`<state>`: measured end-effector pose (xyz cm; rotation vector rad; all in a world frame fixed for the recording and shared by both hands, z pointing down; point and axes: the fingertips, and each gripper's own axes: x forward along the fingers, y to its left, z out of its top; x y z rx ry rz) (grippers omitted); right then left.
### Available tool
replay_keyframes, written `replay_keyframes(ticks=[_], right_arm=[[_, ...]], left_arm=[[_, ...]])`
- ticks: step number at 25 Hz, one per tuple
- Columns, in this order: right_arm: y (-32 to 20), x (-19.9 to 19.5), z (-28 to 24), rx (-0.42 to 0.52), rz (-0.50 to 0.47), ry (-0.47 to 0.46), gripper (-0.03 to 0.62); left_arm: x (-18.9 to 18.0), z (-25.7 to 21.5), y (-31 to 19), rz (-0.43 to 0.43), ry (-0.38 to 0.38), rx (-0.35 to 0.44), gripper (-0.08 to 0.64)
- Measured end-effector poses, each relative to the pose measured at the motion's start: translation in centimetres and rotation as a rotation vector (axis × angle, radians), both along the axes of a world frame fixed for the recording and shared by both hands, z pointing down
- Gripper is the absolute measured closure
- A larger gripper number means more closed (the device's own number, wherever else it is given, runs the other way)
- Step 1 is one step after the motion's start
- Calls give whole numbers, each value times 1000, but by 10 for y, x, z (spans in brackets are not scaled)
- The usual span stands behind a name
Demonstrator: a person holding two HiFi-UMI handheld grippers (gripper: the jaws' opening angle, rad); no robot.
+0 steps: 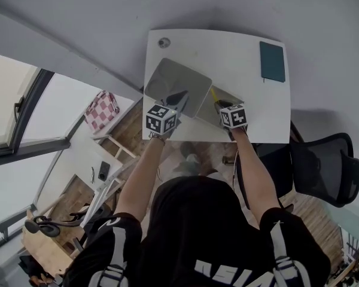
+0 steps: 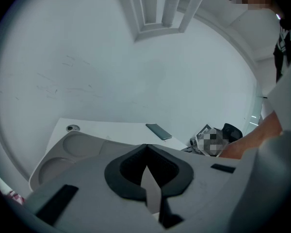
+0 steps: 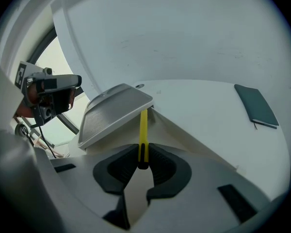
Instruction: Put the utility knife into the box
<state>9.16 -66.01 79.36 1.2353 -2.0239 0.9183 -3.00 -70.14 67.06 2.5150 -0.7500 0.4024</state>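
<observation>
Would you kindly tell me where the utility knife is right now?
In the right gripper view, the utility knife is clamped in the right hand-held gripper, its tip near the box edge beneath the raised lid.

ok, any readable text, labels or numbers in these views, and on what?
None readable.
Shirt print: white letters, cut off by the frame edge, illegible.
Left marker cube, right marker cube: square patterns only, no letters.
Notebook, box lid, utility knife: no print visible.
</observation>
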Motion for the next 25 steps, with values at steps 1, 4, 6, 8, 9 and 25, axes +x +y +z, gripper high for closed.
replay_keyframes(ticks=[1, 4, 6, 8, 9, 25], right_arm=[[-1, 0, 2, -7, 4, 3, 511], [-3, -1, 6, -27, 16, 11, 511], [-5, 0, 10, -32, 16, 19, 511], [-5, 0, 12, -40, 12, 27, 511], [-5, 0, 13, -44, 14, 31, 511], [-11, 2, -17, 20, 37, 27, 509]], left_arm=[[0, 0, -1, 3, 0, 0, 535], [-2, 1, -5, 9, 1, 1, 535], [-4, 1, -7, 8, -1, 2, 535], [-7, 0, -9, 6, -3, 3, 535], [-8, 0, -10, 6, -3, 3, 535], [-7, -18, -6, 7, 2, 39, 535]])
